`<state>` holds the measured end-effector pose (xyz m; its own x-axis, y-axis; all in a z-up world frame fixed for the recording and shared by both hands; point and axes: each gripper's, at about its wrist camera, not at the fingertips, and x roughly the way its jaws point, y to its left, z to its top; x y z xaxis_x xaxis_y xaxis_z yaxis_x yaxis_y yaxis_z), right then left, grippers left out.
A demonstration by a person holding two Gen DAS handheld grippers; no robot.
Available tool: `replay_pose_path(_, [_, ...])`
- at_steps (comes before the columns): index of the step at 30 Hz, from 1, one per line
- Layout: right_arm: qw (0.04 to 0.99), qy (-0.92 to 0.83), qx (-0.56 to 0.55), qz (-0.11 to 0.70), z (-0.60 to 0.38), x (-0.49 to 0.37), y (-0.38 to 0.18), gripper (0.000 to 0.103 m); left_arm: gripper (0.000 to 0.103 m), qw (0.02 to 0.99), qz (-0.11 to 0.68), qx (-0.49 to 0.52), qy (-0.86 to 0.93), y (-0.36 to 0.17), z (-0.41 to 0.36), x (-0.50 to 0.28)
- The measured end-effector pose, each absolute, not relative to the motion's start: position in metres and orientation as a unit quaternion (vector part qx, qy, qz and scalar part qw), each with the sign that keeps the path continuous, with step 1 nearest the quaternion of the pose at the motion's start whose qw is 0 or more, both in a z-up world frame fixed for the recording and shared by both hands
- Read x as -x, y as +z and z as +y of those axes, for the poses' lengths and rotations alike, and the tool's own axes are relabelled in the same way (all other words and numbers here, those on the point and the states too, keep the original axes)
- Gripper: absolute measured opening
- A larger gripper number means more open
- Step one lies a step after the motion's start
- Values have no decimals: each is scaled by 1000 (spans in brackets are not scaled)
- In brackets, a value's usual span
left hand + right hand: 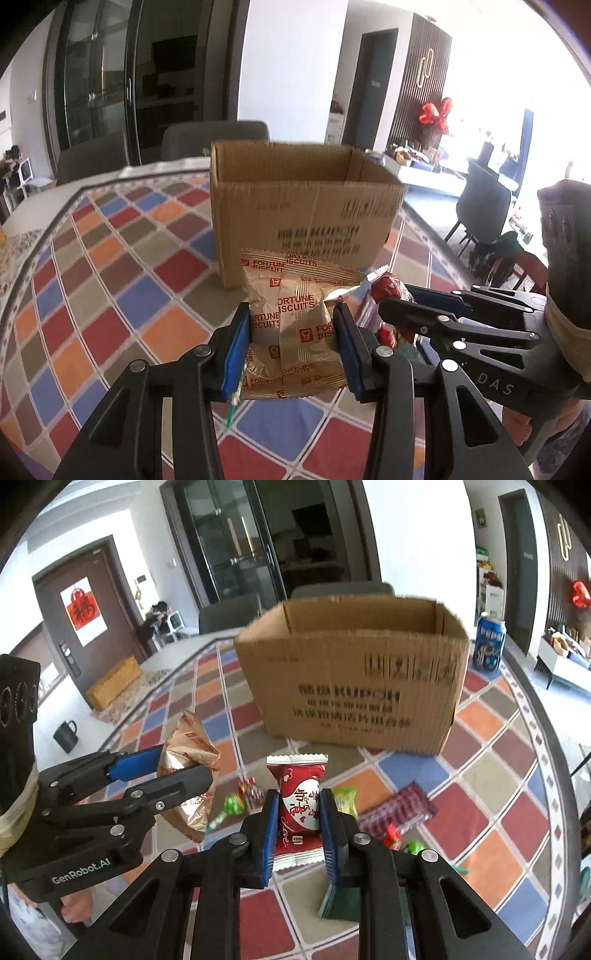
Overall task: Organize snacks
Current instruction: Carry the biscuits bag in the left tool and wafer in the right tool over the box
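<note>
The left tool (pixel 291 325) clamps a gold biscuit packet (pixel 291 314), the right tool (pixel 298 812) a red snack packet (pixel 299 805); both packets hang above the table (pixel 480 812), short of the open cardboard box (pixel 354 679). Next, each must clear the near rim before release.

A checked cloth (pixel 491 760) in red, blue, orange and grey covers the desk. A blue can (pixel 489 642) stands near its far edge. A dark mug (pixel 66 734) sits on the floor, near a brown door (pixel 92 638) bearing a red poster (pixel 83 609).
</note>
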<state>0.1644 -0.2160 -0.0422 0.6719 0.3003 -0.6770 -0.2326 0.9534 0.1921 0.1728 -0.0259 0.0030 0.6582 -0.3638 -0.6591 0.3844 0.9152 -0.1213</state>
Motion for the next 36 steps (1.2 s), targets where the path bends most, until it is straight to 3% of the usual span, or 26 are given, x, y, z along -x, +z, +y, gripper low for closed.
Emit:
replay_pose_path(17, [935, 135, -50, 324, -226, -196, 29, 23, 44, 932, 304, -32, -196, 74, -37, -215])
replay_pose_path(36, [934, 95, -54, 339, -252, -279, 46, 23, 44, 928, 328, -43, -172, 82, -58, -303])
